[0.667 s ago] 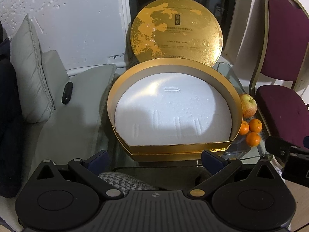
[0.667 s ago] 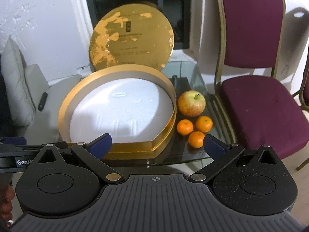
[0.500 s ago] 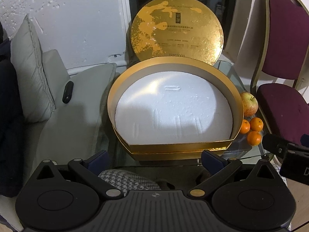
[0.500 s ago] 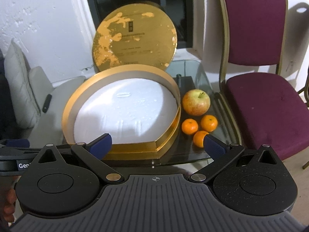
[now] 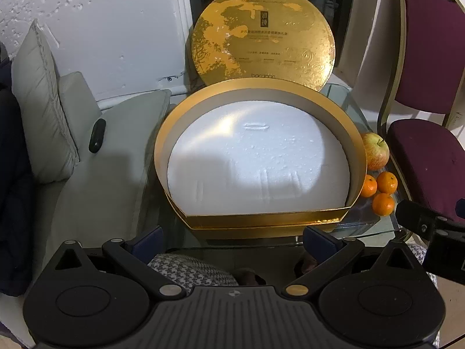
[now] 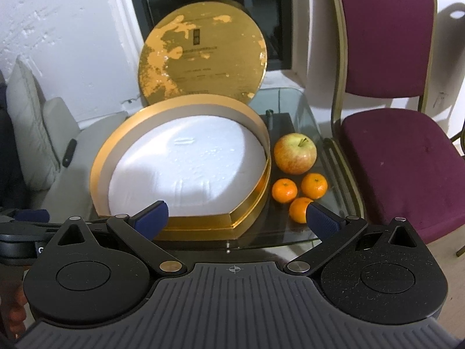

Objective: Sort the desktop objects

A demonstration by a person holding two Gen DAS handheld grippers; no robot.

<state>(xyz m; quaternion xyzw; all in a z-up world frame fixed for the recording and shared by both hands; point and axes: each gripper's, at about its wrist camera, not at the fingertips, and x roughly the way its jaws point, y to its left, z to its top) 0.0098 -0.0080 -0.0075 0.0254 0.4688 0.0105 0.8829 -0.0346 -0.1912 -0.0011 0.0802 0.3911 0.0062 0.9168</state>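
A round gold box (image 5: 353,133) (image 6: 100,163) with a white foam floor sits open on a glass table (image 5: 369,224) (image 6: 293,101). Its gold lid (image 5: 263,36) (image 6: 202,53) leans upright against the wall behind it. Right of the box lie an apple (image 5: 376,151) (image 6: 295,152) and three mandarins (image 5: 385,193) (image 6: 299,193). My left gripper (image 5: 232,242) hovers open at the table's near edge, nothing between its fingers. My right gripper (image 6: 237,218) is open wide in front of the box's near right corner, its right fingertip (image 6: 321,218) just before the nearest mandarin.
A maroon chair (image 5: 430,67) (image 6: 392,122) stands right of the table. A grey cushioned seat (image 5: 96,160) (image 6: 43,128) with a small black object (image 5: 96,135) lies to the left. A white wall and dark window are behind. Checked fabric (image 5: 189,269) shows below the left gripper.
The right gripper has moved forward and right toward the fruit, which now looks larger and nearer its right finger. The left wrist view has barely shifted. Both stay open.
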